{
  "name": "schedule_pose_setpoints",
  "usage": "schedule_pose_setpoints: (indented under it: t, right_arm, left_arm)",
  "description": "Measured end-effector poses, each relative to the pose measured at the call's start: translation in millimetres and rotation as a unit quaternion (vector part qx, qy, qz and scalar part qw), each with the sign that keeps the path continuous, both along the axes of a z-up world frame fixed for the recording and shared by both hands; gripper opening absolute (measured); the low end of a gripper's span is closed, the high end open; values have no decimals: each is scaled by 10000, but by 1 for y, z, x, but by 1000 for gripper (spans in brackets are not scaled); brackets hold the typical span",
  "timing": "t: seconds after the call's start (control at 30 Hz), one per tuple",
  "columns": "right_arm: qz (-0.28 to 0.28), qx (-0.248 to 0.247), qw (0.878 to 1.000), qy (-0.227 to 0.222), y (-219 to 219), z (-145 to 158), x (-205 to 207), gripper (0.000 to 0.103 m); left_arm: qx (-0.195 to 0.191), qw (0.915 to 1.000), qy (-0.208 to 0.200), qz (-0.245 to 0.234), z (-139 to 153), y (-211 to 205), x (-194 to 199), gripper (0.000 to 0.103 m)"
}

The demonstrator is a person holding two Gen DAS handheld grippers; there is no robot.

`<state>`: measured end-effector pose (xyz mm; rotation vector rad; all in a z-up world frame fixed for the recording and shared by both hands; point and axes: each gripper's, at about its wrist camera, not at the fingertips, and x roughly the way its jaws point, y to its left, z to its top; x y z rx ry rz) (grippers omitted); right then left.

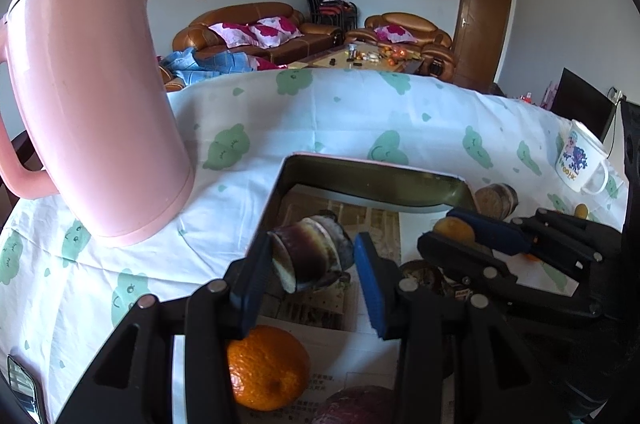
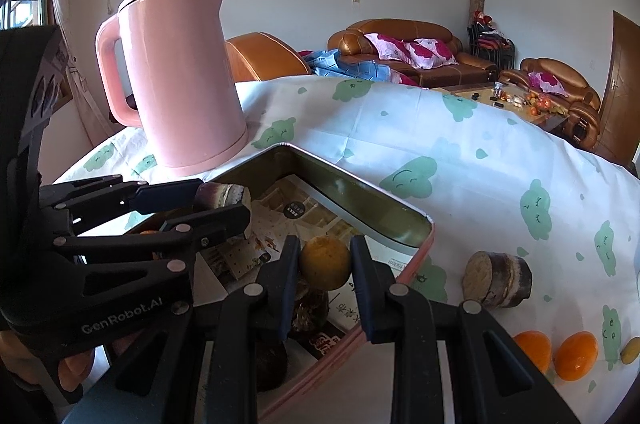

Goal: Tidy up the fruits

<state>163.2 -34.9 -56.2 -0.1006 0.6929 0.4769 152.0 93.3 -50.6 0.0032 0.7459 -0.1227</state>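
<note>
A pink-rimmed metal tray (image 1: pixel 372 176) (image 2: pixel 376 208) lined with newspaper lies on the table. My left gripper (image 1: pixel 316 260) is shut on a short piece of sugarcane (image 1: pixel 308 252) (image 2: pixel 222 194) and holds it over the tray. My right gripper (image 2: pixel 325 260) is shut on a small yellow-orange fruit (image 2: pixel 325 261) (image 1: pixel 454 229) above the tray. An orange (image 1: pixel 266 372) and a dark red fruit (image 1: pixel 356 406) lie in the tray below my left gripper. A second sugarcane piece (image 2: pixel 498 280) (image 1: pixel 496 200) lies on the cloth right of the tray. Two oranges (image 2: pixel 576 356) lie further right.
A tall pink kettle (image 1: pixel 92 96) (image 2: pixel 180 76) stands on the cloud-print tablecloth (image 2: pixel 460 152) left of and behind the tray. A white cartoon mug (image 1: pixel 580 160) stands at the table's right side. Sofas and a coffee table are behind.
</note>
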Motion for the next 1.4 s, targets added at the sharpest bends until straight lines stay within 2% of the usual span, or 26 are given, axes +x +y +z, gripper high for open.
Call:
schedule_pose_setpoints:
  t: [0.23,0.33,0.43,0.63,0.8,0.93,1.0,1.07,1.4]
  right_arm:
    - [32,-29,10000,21,1,-1,-2,28]
    - [49,-10,10000,56,0,-1,-3,28]
    - [31,-3,10000,18,-2,0,-5,32]
    - [-124,5,9999,-74,-11,9,-12,47]
    - [-272,117,9994,-169,-29,24,-21,52]
    - [-401,97,9988,-278,-49,34,-32,52]
    - [-464,-16,9983,-341,-62,36,-37,53]
    - [-588,-106,9975,-368,-77,35,-39,59]
    - [-1409,-30,9898,-214,-175,21,-36,59]
  left_arm:
    - [121,9999,47,23,-2,-3,-3,45]
    - [156,9998,-58,57,1,-3,-6,45]
    - [206,9997,-123,94,4,-3,-9,46]
    - [162,9991,-209,346,12,2,-18,66]
    - [45,9987,-419,293,30,-6,-31,70]
    - [17,9986,-497,184,42,-23,-35,70]
    - [-31,9986,-533,-35,46,-37,-39,78]
    - [14,9981,-596,-161,49,-51,-41,83]
    - [141,9976,-525,-440,46,-99,-38,84]
